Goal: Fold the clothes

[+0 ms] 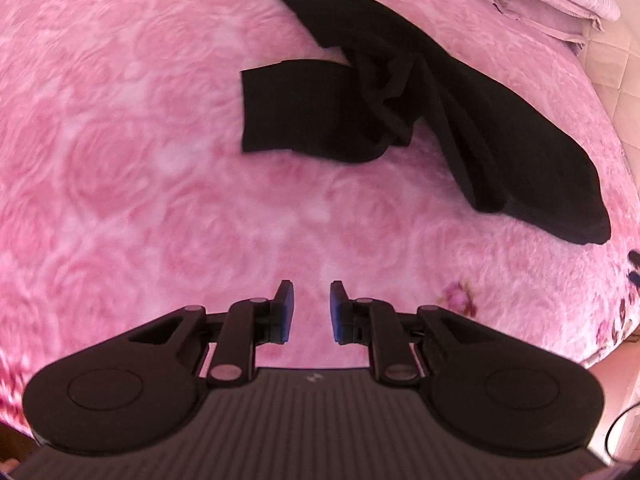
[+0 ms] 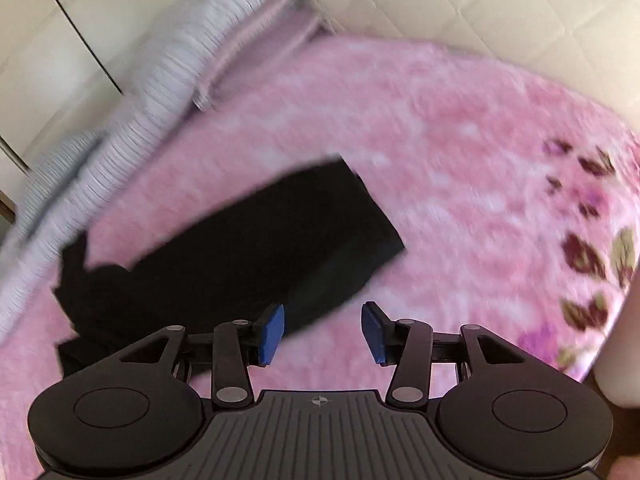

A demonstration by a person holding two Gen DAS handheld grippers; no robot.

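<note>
Under me: bed with pink rose-pattern fleece blanket [image 1: 120,160], pale striped pillows [image 2: 168,64] at the head, cream quilted wall [image 2: 460,0] behind.

Left gripper [image 1: 311,310] — jaws parted by a narrow gap, blue pads [image 1: 286,312] facing each other, nothing between them. It hangs above the surface, pointed forward and slightly down.

Right gripper [image 2: 323,334] — jaws spread wider, empty, blue pads [image 2: 272,334] angled outward. The view is motion-blurred, so its height is uncertain; it seems to hover.
</note>
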